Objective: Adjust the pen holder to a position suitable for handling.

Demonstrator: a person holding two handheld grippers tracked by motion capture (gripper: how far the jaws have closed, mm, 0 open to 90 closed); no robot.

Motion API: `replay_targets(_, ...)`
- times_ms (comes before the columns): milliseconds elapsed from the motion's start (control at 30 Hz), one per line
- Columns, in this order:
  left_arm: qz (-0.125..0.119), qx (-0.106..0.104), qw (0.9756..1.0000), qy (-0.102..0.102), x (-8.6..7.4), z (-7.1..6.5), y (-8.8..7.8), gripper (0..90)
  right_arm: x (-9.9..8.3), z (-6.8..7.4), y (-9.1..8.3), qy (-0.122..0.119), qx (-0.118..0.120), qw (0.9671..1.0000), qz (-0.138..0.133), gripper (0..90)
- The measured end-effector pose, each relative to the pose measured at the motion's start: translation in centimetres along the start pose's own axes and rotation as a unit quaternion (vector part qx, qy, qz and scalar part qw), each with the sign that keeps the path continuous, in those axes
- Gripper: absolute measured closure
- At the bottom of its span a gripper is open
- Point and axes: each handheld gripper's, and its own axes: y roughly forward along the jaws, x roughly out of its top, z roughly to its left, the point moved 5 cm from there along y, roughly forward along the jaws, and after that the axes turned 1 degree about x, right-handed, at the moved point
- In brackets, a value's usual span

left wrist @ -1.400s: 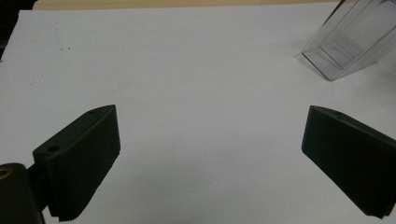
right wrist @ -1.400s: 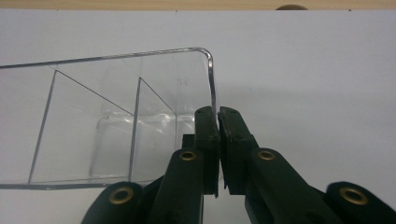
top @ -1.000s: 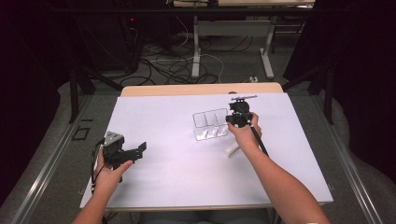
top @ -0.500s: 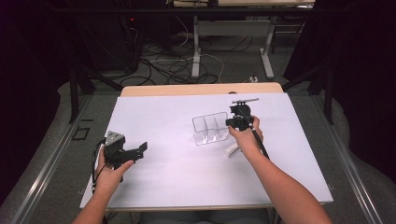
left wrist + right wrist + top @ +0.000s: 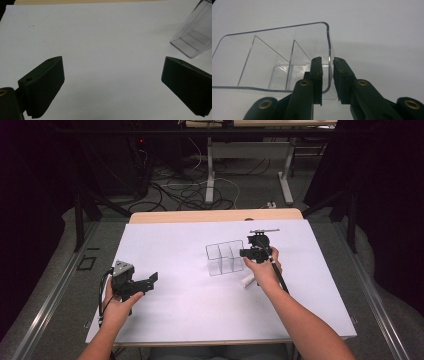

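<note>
Bench is carrying a white sheet; clear divided box is standing mid-sheet; right claw is straddling its end wall, jaws just easing apart, pads barely clear; left claw is gaping wide, empty.

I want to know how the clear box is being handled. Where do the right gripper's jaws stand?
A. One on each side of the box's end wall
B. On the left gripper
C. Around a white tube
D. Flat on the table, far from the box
A: in the right gripper view, the right gripper has one jaw inside and one outside the end wall of the clear divided box.
</note>
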Motion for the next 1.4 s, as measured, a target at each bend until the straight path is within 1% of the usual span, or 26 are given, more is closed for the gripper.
replay_targets(100, -0.002, 0.0, 1.0, 0.0, 0.0, -0.1, 0.0, 4.7, -0.1, 0.2, -0.1, 0.006, 0.005, 1.0, -0.001, 73.2)
replay_targets(133, -0.001, 0.0, 1.0, 0.0, 0.0, -0.1, 0.0, 4.7, -0.3, 0.2, -0.2, 0.003, 0.012, 0.9999, 0.001, 72.4)
replay_targets(200, -0.001, 0.0, 1.0, 0.0, 0.0, -0.1, 0.1, 4.7, -0.4, 0.4, -0.3, 0.003, 0.015, 0.9999, -0.004, 70.6)
replay_targets(233, 0.0, 0.0, 1.0, 0.0, 0.0, -0.1, 0.1, 4.7, -0.7, 0.7, -0.5, 0.004, 0.027, 0.9996, -0.004, 69.6)
replay_targets(300, 0.001, 0.0, 1.0, 0.0, 0.0, -0.1, 0.1, 4.7, -0.8, 0.8, -0.6, 0.007, 0.029, 0.9995, -0.003, 69.4)
replay_targets(367, 0.001, 0.0, 1.0, 0.0, 0.0, -0.2, 0.1, 4.8, -1.1, 1.0, -0.7, 0.001, 0.035, 0.9994, -0.006, 69.2)
replay_targets(400, 0.0, 0.0, 1.0, 0.001, 0.0, -0.2, 0.1, 4.8, -1.3, 1.2, -0.8, 0.005, 0.041, 0.9991, -0.007, 68.7)
replay_targets(500, 0.0, 0.0, 1.0, 0.001, 0.0, -0.2, 0.1, 4.8, -1.4, 1.3, -0.8, 0.006, 0.044, 0.999, -0.006, 68.5)
replay_targets(533, 0.001, 0.0, 1.0, 0.001, 0.0, -0.2, 0.0, 4.8, -1.5, 1.3, -0.9, 0.003, 0.046, 0.9989, -0.007, 68.5)
replay_targets(600, 0.001, 0.0, 1.0, 0.001, 0.0, -0.2, 0.0, 4.9, -1.5, 1.4, -0.9, 0.006, 0.047, 0.9989, -0.007, 68.3)
replay_targets(733, 0.001, 0.0, 1.0, 0.001, 0.0, -0.2, 0.0, 4.9, -1.6, 1.5, -0.9, 0.007, 0.057, 0.9983, -0.004, 67.1)
replay_targets(800, 0.001, 0.001, 1.0, 0.001, 0.0, -0.1, 0.0, 4.9, -1.5, 1.5, -0.9, 0.005, 0.065, 0.9979, -0.007, 65.0)
replay_targets(833, 0.0, 0.001, 1.0, 0.001, 0.0, -0.1, 0.0, 4.9, -1.5, 1.4, -1.0, 0.0, 0.071, 0.9974, -0.011, 63.8)
replay_targets(900, 0.001, 0.002, 1.0, 0.0, 0.0, -0.1, 0.0, 4.9, -1.4, 1.3, -1.1, 0.003, 0.083, 0.9965, -0.014, 60.5)
replay_targets(933, 0.001, 0.003, 1.0, 0.0, 0.0, -0.1, 0.0, 4.9, -1.4, 1.2, -1.2, -0.005, 0.087, 0.996, -0.02, 59.5)
replay_targets(967, 0.0, 0.003, 1.0, 0.0, -0.1, 0.0, 0.0, 4.9, -1.3, 1.1, -1.2, -0.004, 0.087, 0.9958, -0.027, 57.9)
replay_targets(1000, 0.001, 0.003, 1.0, -0.001, -0.1, 0.0, 0.0, 4.9, -1.3, 1.0, -1.4, -0.012, 0.092, 0.9952, -0.032, 57.2)
replay_targets(1033, 0.001, 0.003, 1.0, 0.0, -0.1, 0.0, 0.0, 4.9, -1.3, 0.9, -1.5, -0.01, 0.091, 0.9952, -0.032, 56.6)
replay_targets(1100, 0.003, 0.004, 1.0, -0.001, -0.1, 0.0, -0.1, 5.0, -1.2, 0.6, -1.8, -0.016, 0.094, 0.9946, -0.04, 54.9)
replay_targets(1133, 0.002, 0.004, 1.0, -0.002, -0.1, 0.0, -0.1, 5.0, -1.1, 0.5, -1.9, -0.023, 0.097, 0.9939, -0.049, 53.2)
replay_targets(1167, 0.002, 0.004, 1.0, -0.002, -0.1, 0.0, -0.1, 5.0, -1.1, 0.4, -2.1, -0.024, 0.101, 0.9934, -0.049, 51.8)
replay_targets(1300, 0.001, 0.005, 1.0, -0.002, -0.1, 0.0, -0.1, 5.0, -1.0, -0.1, -2.9, -0.045, 0.107, 0.991, -0.068, 47.5)
replay_targets(1333, 0.002, 0.005, 1.0, -0.002, -0.1, 0.0, 0.0, 5.0, -1.0, -0.2, -3.0, -0.046, 0.109, 0.9906, -0.069, 45.8)
replay_targets(1367, 0.001, 0.005, 1.0, -0.001, -0.1, 0.0, 0.0, 5.0, -1.1, -0.4, -3.2, -0.056, 0.111, 0.9895, -0.075, 44.2)
replay_targets(1400, 0.001, 0.005, 1.0, -0.001, -0.1, 0.0, 0.0, 5.0, -1.2, -0.5, -3.3, -0.062, 0.112, 0.989, -0.074, 43.1)
